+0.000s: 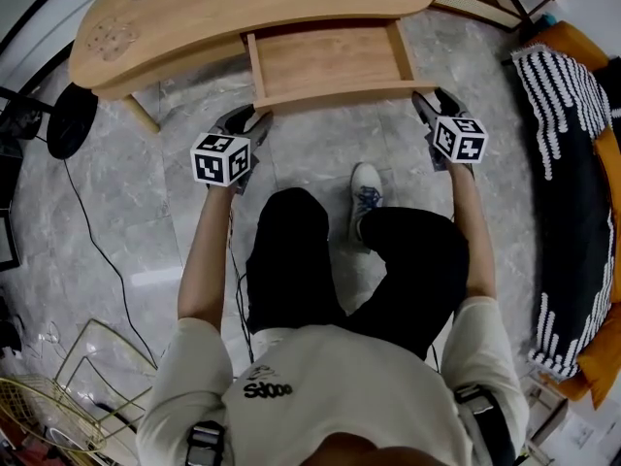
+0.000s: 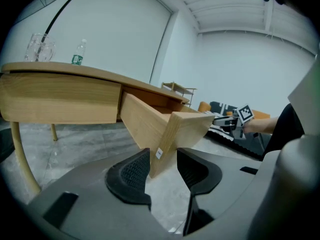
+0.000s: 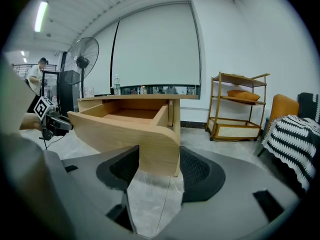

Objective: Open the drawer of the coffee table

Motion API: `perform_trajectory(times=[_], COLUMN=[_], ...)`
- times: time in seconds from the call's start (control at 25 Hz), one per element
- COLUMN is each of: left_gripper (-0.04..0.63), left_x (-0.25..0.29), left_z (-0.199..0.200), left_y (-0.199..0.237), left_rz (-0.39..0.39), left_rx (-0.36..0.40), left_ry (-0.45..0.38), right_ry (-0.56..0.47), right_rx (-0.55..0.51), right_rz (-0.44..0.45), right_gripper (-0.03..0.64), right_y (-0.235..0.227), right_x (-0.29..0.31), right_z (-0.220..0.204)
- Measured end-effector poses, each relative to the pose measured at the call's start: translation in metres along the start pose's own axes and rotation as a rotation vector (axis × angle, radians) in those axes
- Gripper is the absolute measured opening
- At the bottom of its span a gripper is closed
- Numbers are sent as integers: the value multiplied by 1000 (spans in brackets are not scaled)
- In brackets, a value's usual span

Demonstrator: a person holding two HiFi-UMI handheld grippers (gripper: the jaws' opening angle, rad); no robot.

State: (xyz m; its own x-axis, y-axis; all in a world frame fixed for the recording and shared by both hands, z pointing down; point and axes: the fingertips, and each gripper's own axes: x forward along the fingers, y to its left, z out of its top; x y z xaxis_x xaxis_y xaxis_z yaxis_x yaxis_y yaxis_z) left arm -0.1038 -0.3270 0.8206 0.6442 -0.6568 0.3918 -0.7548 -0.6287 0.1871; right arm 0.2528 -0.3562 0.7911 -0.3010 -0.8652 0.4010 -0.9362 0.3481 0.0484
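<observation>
Nearest, a white sneaker (image 1: 366,187) is seen on the grey stone-look floor (image 1: 146,221) between the seated person's knees. Just beyond it, the left gripper (image 2: 163,166) is held at the left end of the front panel (image 1: 335,93) of the drawer (image 1: 330,61). The panel's corner stands between its jaws, which are spread a little wider than the wood, so that a sliver of floor is seen beside the right pad. Whether the left pad touches the wood cannot quite be made out. The right gripper (image 3: 159,166) is set at the panel's rounded right end, and that end is pinched by its jaws, both pads lying against the wood. The drawer is drawn well out from under the top of the coffee table (image 1: 243,8), and its bare wooden bottom is exposed. On the tabletop a water bottle (image 2: 77,52) and some glassware (image 2: 39,46) are stood. Farther off, a standing fan (image 3: 82,59), a wooden shelf rack (image 3: 239,106) and a black-and-white striped throw (image 1: 553,105) laid over an orange seat (image 3: 281,109) are seen.
</observation>
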Motion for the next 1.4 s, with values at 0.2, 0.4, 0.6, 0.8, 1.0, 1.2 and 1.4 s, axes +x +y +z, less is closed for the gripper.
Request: perform_trajectory(times=[0.2, 0.4, 0.6, 0.8, 1.0, 1.2, 1.4], left_gripper=[178, 179, 79, 18, 18, 18, 18], left_x=[-23, -52, -81, -87, -88, -96, -103], left_z=[18, 50, 82, 105, 128, 153, 180], left_y=[4, 3, 21, 29, 10, -8, -11], left_rz=[-34, -83, 11, 81, 93, 105, 162], left_rx=[63, 178, 231, 305, 342, 366, 347], left_ry=[-65, -182, -245, -224, -229, -233, -255], right_ry=[-36, -97, -158, -153, -176, -214, -259], right_rx=[-48, -50, -46, -120, -139, -164, -177], right_rz=[-6, -43, -97, -86, -75, -44, 16], right_gripper=[247, 217, 142, 44, 11, 9, 8], right_y=[5, -4, -7, 14, 23, 26, 30], right_x=[-23, -53, -74, -80, -91, -88, -76], right_z=[15, 49, 80, 101, 111, 137, 173])
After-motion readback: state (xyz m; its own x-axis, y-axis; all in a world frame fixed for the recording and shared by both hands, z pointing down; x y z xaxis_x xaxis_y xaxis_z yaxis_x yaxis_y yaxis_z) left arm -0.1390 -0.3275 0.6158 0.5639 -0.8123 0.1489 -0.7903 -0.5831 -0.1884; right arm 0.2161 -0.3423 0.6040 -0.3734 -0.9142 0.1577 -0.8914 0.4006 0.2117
